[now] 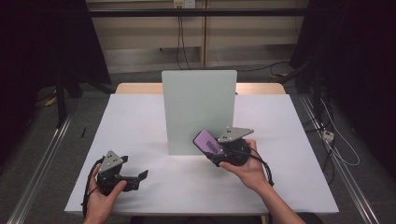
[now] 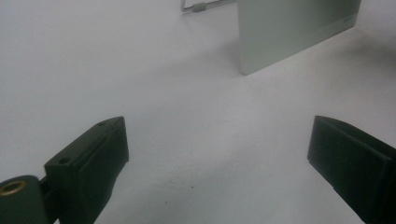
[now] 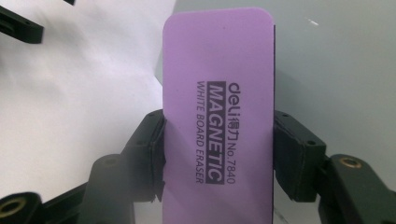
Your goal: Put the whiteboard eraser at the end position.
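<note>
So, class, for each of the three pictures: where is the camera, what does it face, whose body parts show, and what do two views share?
High view: above the person's side, facing forward and down on the white table; both hands and forearms show.
Left gripper view: on the left gripper, jaws apart, facing the whiteboard.
Right gripper view: on the right gripper, jaws clamping the purple eraser.
All three views share the whiteboard.

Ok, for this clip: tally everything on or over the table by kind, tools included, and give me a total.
Handheld tools: 2, the left tool open over bare table, the right tool shut on the eraser
Purple magnetic whiteboard eraser: 1
Upright pale-green whiteboard panel: 1
Total: 4
</note>
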A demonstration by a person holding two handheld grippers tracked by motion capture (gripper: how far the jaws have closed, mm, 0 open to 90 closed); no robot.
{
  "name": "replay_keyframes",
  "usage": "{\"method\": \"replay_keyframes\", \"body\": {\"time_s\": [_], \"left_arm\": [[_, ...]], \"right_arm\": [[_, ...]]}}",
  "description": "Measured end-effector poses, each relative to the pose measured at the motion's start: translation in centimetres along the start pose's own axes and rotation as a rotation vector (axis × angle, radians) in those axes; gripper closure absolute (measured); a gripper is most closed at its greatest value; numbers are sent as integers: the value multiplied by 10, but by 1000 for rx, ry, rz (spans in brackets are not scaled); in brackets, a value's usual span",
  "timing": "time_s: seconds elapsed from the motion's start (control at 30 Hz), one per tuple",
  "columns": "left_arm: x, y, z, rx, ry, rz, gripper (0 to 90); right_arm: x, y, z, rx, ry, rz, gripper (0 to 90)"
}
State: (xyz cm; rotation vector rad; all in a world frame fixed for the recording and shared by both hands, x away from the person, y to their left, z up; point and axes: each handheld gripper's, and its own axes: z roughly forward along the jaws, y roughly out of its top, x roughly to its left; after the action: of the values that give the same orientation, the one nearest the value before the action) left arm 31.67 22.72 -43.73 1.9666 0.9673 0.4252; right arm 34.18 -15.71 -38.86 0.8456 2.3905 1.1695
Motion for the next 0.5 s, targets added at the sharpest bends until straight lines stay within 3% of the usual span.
{"method": "replay_keyframes", "body": {"time_s": [0.2, 0.5], "left_arm": [[1, 0, -1, -11, 2, -1, 54], [2, 0, -2, -11, 0, -3, 54]], "right_arm": [[-4, -3, -1, 52, 25, 5, 417], [1, -3, 6, 157, 128, -31, 417]]}}
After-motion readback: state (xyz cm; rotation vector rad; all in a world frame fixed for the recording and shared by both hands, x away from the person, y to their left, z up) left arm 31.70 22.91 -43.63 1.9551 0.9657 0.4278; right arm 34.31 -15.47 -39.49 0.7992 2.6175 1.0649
